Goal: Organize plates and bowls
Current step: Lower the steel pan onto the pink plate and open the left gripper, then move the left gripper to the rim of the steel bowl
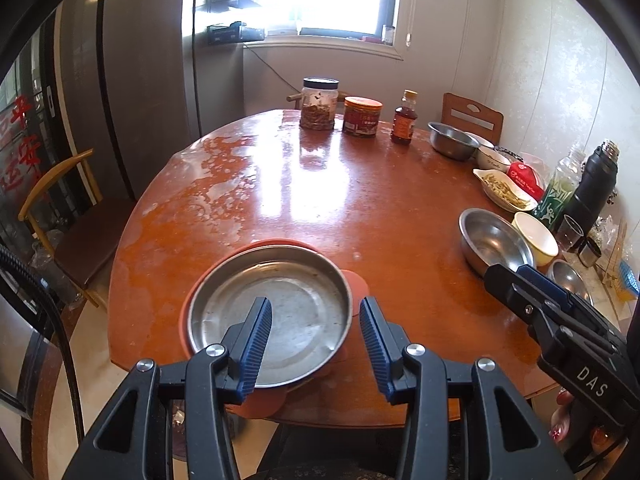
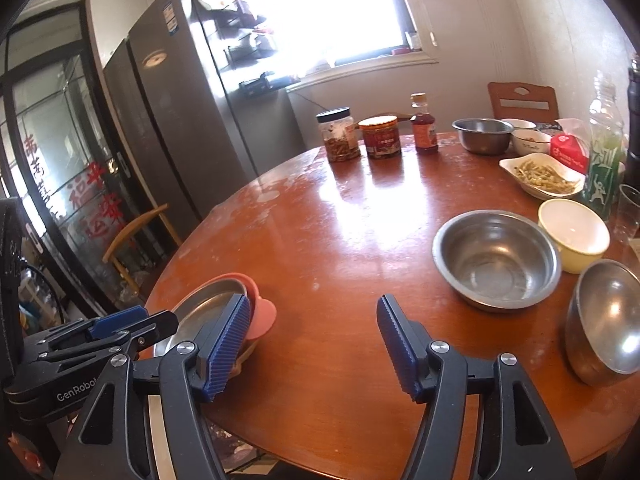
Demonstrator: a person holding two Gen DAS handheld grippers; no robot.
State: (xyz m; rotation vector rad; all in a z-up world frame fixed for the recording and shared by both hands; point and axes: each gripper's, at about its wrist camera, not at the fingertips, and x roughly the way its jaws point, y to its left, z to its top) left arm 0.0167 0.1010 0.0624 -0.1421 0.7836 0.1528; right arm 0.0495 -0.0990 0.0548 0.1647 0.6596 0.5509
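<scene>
One pink plate (image 1: 280,245) mostly hidden

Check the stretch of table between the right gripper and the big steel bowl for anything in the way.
Nothing visible blocks it. The right gripper, jaws open, faces bare table up to the steel bowl; the cream bowl sits beyond it.

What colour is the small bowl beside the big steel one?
Pale yellow bowl, clearest in the right wrist view.
</scene>
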